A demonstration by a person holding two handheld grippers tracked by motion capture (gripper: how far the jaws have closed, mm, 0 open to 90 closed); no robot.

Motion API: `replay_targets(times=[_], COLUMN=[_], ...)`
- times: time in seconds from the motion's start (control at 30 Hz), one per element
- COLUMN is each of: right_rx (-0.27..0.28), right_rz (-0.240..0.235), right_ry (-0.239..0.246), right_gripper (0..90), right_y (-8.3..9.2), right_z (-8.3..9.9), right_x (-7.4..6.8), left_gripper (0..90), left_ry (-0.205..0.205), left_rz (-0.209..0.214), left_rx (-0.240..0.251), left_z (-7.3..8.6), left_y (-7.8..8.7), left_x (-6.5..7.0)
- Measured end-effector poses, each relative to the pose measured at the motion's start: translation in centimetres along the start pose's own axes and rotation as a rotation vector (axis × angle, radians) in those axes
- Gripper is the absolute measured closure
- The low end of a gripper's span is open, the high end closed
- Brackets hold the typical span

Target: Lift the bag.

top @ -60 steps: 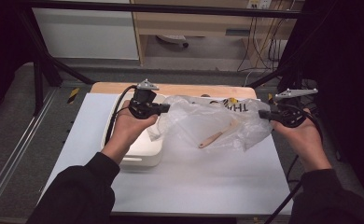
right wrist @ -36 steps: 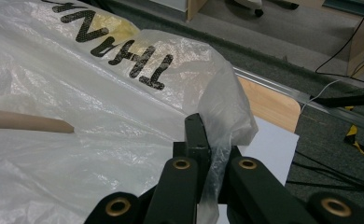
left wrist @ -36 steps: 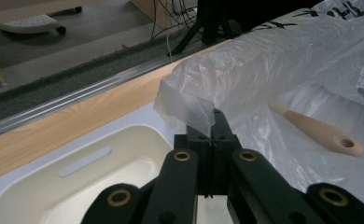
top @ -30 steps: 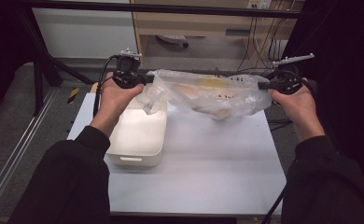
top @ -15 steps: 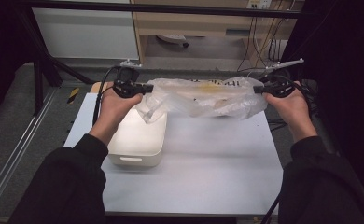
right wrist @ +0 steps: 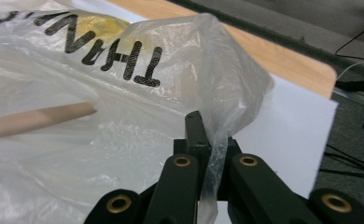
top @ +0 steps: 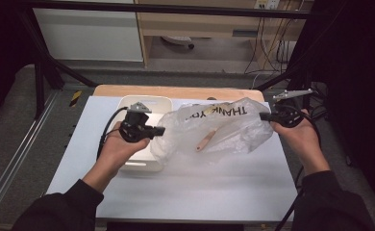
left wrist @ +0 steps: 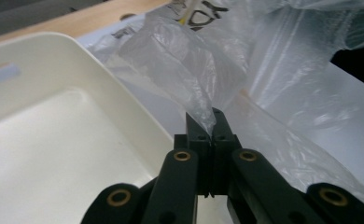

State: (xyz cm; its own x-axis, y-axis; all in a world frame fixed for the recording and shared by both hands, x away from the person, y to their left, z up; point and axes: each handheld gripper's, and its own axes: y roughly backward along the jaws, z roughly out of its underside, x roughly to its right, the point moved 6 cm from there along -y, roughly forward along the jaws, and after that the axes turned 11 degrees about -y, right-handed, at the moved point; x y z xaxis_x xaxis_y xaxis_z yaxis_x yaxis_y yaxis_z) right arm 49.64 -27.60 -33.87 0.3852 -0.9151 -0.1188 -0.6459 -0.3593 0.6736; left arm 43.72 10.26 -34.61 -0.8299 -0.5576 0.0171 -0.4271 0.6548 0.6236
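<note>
Both my hands have lowered the plastic bag (top: 214, 132) to the table (top: 185, 192). Left gripper (top: 160, 131) and right gripper (top: 263, 116) clamp its opposite ends; the long axis spans between them, beside the white tub (top: 128, 103).

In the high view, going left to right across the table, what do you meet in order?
Left gripper, over the white tray → clear plastic bag with a wooden stick inside → right gripper. Both grippers are shut on the bag's ends.
</note>
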Motion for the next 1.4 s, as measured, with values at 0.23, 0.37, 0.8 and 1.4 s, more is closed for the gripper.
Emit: replay_targets(times=[0.23, 0.37, 0.8, 1.4], right_rx=[-0.031, -0.030, -0.050, -0.128], right_rz=[-0.026, -0.042, -0.054, -0.016], right_ry=[0.018, 0.010, -0.073, -0.076], right_gripper=[90.0, 90.0, 90.0, 85.4], right_y=[-1.0, -1.3, -2.6, -4.1], right_z=[3.9, 6.0, 11.7, 16.8], right_x=[-2.0, -2.4, -1.2, -1.5], left_gripper=[90.0, 90.0, 90.0, 77.9], left_ry=[0.003, 0.037, 0.052, -0.001], left_rz=[0.039, 0.068, 0.108, -0.046], left_rx=[0.006, 0.034, 0.012, -0.053], left_z=[2.9, 4.2, 8.5, 14.0], left_y=[-1.3, -1.4, -2.3, -3.1], left_x=[2.9, 4.0, 6.8, 6.6])
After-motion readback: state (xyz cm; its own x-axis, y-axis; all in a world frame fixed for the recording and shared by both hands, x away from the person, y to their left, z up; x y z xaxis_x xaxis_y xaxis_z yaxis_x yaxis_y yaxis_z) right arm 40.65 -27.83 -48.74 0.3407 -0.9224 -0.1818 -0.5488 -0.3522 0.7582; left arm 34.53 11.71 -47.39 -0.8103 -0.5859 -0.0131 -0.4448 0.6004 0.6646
